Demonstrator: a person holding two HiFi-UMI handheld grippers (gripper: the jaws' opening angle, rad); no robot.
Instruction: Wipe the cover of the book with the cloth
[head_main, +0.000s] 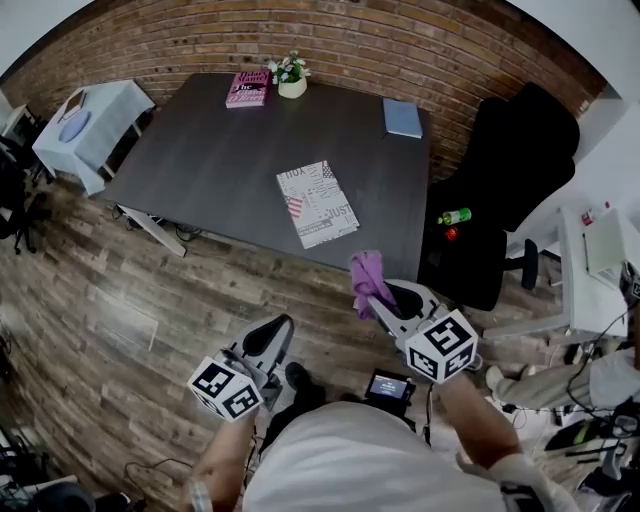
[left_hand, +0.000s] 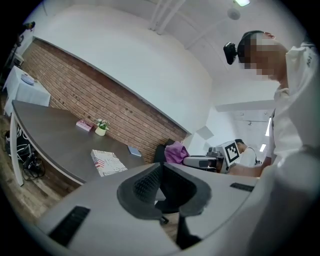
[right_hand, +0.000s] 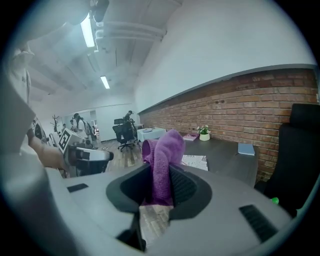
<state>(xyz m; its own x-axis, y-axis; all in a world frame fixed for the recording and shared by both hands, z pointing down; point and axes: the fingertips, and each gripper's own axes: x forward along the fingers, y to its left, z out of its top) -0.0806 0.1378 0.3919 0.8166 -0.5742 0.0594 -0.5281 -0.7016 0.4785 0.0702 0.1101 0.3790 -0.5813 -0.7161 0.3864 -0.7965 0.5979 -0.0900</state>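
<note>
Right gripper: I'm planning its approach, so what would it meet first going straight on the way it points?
Probably the near edge of the dark grey table, then the book with the newspaper-print cover beyond; depth is unclear. The right gripper holds the purple cloth.

Book cover (head_main: 317, 203): "JUST" legible; pink book (head_main: 248, 88): "The"; rest unreadable.

The left claw (left_hand: 161, 165) has its jaws together, nothing between them. Beyond, a patterned book (left_hand: 108, 162) lies on the dark surface (left_hand: 50, 135); a pink book (left_hand: 84, 125) and potted plant (left_hand: 101, 128) sit near the brick wall (left_hand: 100, 105). At right, the right claw (left_hand: 185, 160) grips a purple cloth (left_hand: 176, 151).
</note>
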